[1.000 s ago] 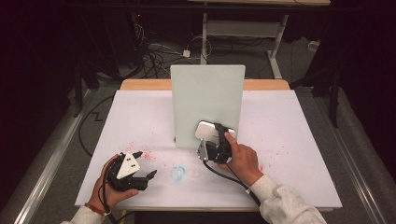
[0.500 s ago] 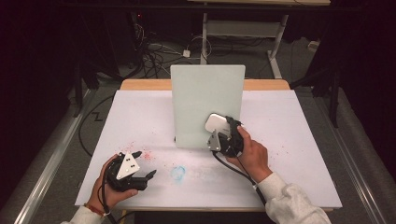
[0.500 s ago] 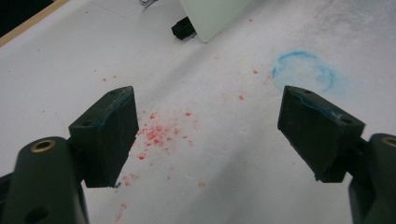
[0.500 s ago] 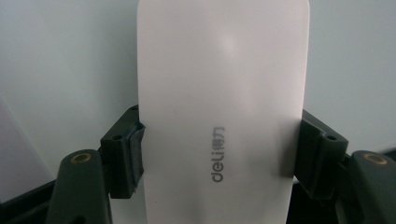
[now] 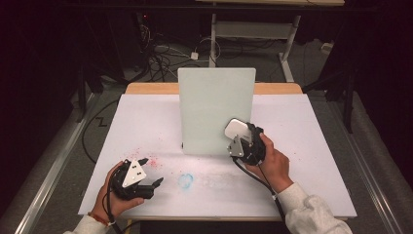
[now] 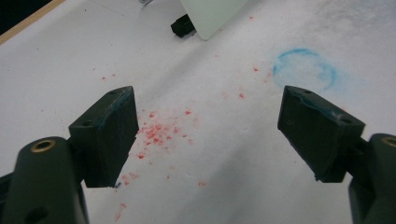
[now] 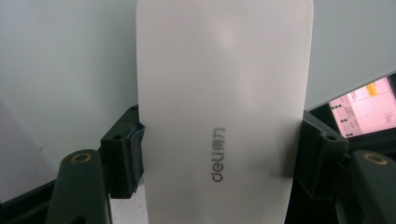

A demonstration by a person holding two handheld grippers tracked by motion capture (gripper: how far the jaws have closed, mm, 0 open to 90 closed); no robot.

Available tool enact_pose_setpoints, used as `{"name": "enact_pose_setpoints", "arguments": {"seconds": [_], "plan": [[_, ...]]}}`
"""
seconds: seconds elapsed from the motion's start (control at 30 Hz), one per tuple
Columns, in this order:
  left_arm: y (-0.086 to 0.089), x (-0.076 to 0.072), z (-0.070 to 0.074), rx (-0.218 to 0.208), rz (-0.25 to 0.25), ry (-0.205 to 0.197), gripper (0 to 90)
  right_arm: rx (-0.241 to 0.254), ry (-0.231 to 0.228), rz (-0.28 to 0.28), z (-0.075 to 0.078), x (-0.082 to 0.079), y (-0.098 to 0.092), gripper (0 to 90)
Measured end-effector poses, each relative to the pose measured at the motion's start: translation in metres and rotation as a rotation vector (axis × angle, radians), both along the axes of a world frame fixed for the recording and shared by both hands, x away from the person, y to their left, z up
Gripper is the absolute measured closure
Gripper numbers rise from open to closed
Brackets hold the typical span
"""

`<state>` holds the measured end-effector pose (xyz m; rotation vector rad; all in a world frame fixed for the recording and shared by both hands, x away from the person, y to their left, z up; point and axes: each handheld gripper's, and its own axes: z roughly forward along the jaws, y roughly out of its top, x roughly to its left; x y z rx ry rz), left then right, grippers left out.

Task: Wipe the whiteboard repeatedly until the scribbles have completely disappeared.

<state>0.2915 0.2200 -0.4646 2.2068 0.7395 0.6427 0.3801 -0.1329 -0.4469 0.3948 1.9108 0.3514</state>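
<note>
Right gripper (image 5: 242, 138) clamping a white eraser (image 7: 224, 102), lower end cut off, hiding the upright board (image 5: 216, 109), left gripper (image 6: 208, 128) wide apart over the desk (image 5: 311, 146)

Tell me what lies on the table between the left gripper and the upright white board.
High view: between the left gripper and the white board, only bare table paper with red specks.

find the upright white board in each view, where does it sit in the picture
High view: the white board stands upright at centre, on the table's far half.
Left gripper view: its lower corner shows at the top edge, beside a black foot.
Right gripper view: it forms the pale backdrop behind the held white eraser.
Shared landmark: the board's pale face.
</note>
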Motion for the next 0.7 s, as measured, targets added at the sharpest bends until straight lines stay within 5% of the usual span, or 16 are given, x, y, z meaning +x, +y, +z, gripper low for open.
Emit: {"name": "enact_pose_setpoints", "arguments": {"seconds": [0.3, 0.7], "plan": [[-0.001, 0.001, -0.001, 0.001, -0.001, 0.004, 19.7, -0.077, 0.041, 0.013, -0.021, -0.007, -0.009, 30.7], [-0.001, 0.001, 0.0, 0.002, -0.003, 0.0, 19.7, -0.139, 0.107, 0.088, -0.036, -0.015, 0.002, 30.7]]}}
